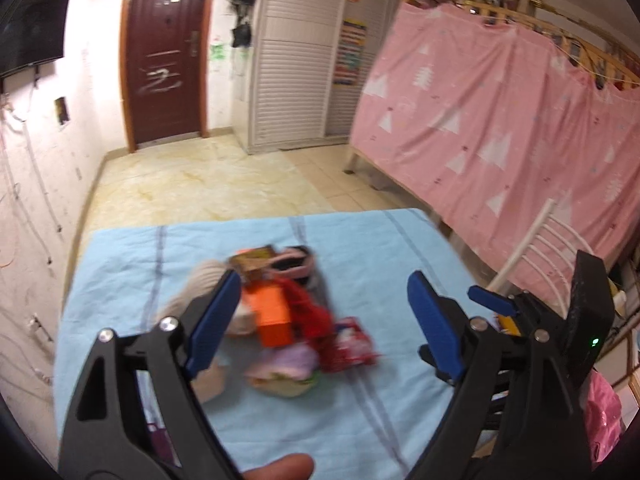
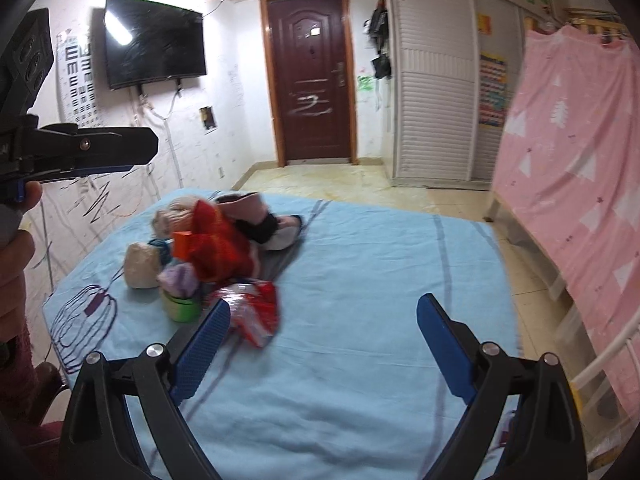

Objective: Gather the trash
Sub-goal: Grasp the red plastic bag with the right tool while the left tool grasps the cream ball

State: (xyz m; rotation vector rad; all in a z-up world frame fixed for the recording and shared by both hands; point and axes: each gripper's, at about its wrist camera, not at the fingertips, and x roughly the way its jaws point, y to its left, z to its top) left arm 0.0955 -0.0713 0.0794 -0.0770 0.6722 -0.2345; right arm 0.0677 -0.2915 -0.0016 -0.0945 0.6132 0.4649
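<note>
A heap of items lies on a table under a light blue cloth (image 1: pixel 380 248) (image 2: pixel 360 380). It holds a red and white wrapper (image 1: pixel 352 346) (image 2: pixel 252 314), an orange box (image 1: pixel 272 316) (image 2: pixel 184 245), red fabric (image 1: pixel 308 308) (image 2: pixel 218 244), a green cup with purple stuff (image 2: pixel 182 300) (image 1: pixel 286 384), beige yarn balls (image 2: pixel 140 264) (image 1: pixel 200 284) and a pink and black shoe (image 2: pixel 260 220) (image 1: pixel 292 262). My left gripper (image 1: pixel 322 292) is open above the heap. My right gripper (image 2: pixel 324 316) is open, just right of the wrapper. Both are empty.
A pink curtained bed (image 1: pixel 500 128) (image 2: pixel 580 160) stands to the right. A white chair back (image 1: pixel 540 248) is by the table's right edge. A brown door (image 2: pixel 312 76), white closets (image 2: pixel 436 92) and a wall TV (image 2: pixel 154 48) lie beyond. The other gripper shows at each view's edge.
</note>
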